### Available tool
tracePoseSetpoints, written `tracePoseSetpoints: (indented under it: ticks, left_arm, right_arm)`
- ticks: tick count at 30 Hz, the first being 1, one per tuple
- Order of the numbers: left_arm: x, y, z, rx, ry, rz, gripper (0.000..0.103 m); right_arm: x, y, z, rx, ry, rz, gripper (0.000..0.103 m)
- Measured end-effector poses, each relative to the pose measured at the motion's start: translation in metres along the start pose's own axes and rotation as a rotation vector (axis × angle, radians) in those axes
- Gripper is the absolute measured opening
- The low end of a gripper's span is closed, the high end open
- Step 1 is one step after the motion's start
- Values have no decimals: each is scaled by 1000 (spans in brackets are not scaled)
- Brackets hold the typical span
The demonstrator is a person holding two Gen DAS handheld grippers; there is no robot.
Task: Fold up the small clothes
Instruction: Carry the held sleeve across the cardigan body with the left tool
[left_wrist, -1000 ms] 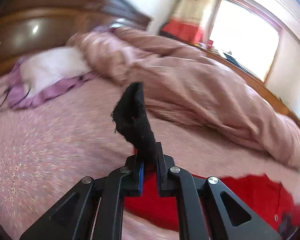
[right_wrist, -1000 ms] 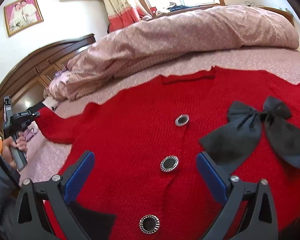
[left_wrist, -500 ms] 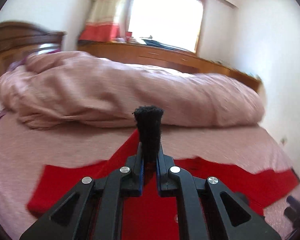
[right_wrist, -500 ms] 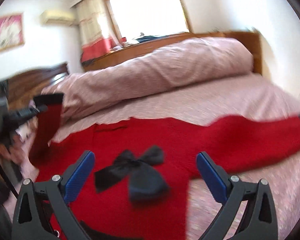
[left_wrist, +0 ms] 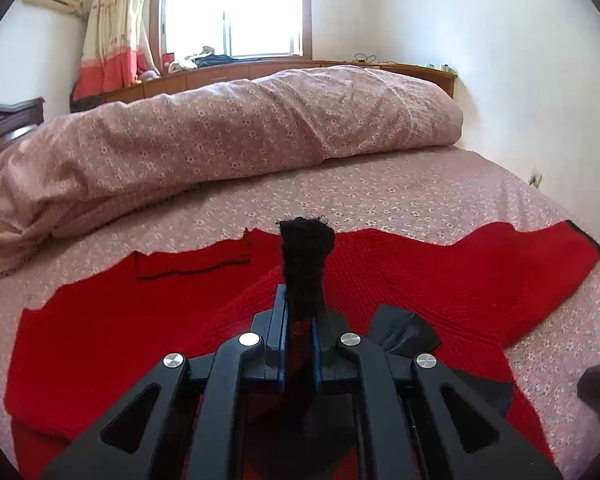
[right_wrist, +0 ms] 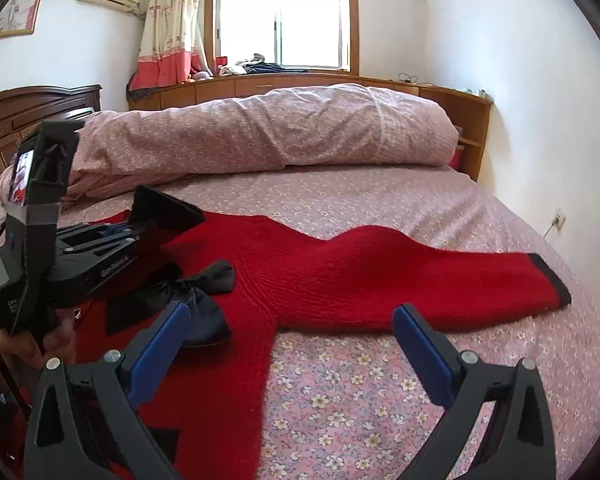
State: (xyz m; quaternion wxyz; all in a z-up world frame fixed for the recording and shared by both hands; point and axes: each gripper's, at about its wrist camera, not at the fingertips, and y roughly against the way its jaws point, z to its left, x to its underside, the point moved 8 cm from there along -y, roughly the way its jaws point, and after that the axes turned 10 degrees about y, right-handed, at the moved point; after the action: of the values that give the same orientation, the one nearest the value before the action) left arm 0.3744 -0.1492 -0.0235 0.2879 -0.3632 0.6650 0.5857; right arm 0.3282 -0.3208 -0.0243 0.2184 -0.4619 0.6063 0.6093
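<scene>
Red knit cardigan (right_wrist: 340, 276) lies spread on the floral bedsheet (right_wrist: 380, 400), its right sleeve stretched flat toward the bed's edge. We note the left gripper (left_wrist: 300, 312) pressed together on the black cuff (left_wrist: 305, 256) of the other sleeve, holding it above the garment's body. Right gripper (right_wrist: 296, 344) hangs spread wide over the sheet, gripping nothing. Black bow (right_wrist: 196, 292) sits on the cardigan front, near the left gripper.

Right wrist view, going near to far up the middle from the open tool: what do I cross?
Open right tool → flowered pink bedsheet → outstretched red knit sleeve → rolled pink floral duvet → wooden window ledge → bright window.
</scene>
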Motion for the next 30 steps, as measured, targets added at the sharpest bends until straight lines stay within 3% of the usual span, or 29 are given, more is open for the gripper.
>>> tracePoseSetpoints:
  ticks: [2, 7, 10, 13, 16, 20, 25, 28, 30]
  left_arm:
    - [1, -4, 0, -5, 8, 2, 3]
    - [21, -21, -7, 67, 19, 115, 28]
    - [35, -27, -14, 70, 11, 182, 32]
    - [39, -17, -22, 101, 39, 179, 35]
    - [43, -12, -28, 128, 61, 177, 43]
    - [58, -18, -29, 108, 74, 209, 49]
    - [63, -17, -34, 56, 21, 202, 61]
    - [65, -17, -37, 24, -8, 198, 62]
    - [65, -17, -36, 18, -10, 196, 63]
  right_arm:
    - [3, 2, 1, -5, -3, 3, 103]
    - [7, 2, -7, -18, -59, 16, 103]
    - [11, 0, -19, -27, -101, 28, 103]
    - [12, -1, -40, -13, -131, 36, 103]
    - [15, 2, -83, 18, -221, 34, 103]
    - [30, 8, -154, 21, -407, 37, 103]
    - [84, 20, -254, 103, -602, 98, 103]
    - [121, 23, -302, 20, -842, 54, 103]
    - [131, 23, -317, -47, -936, 17, 103]
